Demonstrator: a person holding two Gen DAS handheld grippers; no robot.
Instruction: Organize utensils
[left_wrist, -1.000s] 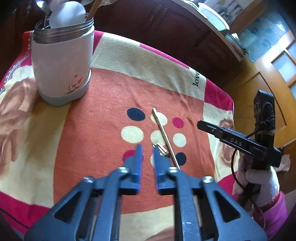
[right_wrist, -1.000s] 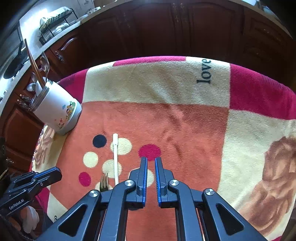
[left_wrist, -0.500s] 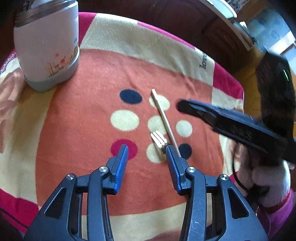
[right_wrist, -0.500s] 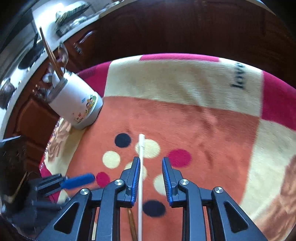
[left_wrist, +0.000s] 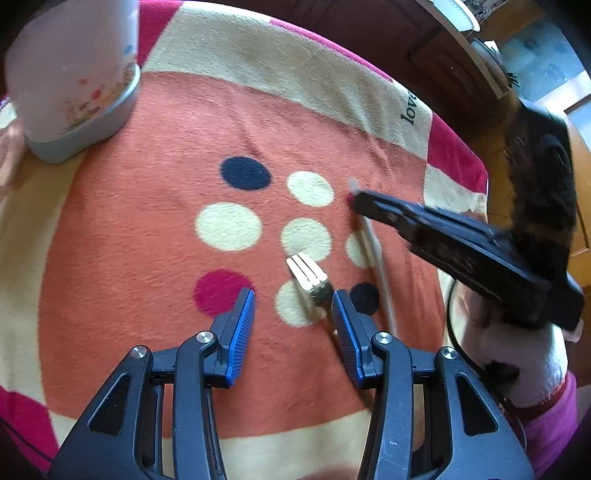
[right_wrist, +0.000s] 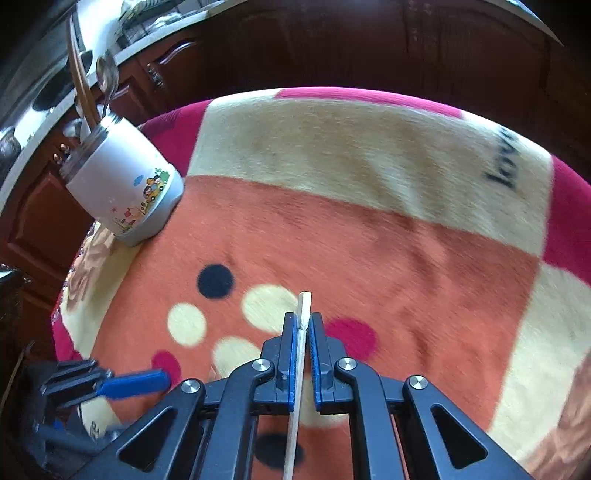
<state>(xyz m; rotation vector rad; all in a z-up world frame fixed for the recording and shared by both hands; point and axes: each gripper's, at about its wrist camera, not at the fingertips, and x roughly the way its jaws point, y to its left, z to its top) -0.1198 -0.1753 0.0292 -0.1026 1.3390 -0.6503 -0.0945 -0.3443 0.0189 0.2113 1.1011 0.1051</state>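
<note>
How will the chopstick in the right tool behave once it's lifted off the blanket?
The chopstick looks straight and thin, so probably stiff and light. The right tool grips it close to its far tip, leaving most of its length trailing back, so it may pivot or droop between the pads. Its end looks squared, so it seems unlikely to roll on the fuzzy blanket.

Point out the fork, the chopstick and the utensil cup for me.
fork (left_wrist: 308, 275), left wrist view, on the tines.
chopstick (right_wrist: 305, 306), right wrist view, on the tip ahead of the right gripper's fingers.
cup (right_wrist: 122, 192), right wrist view, on the white side wall.
</note>
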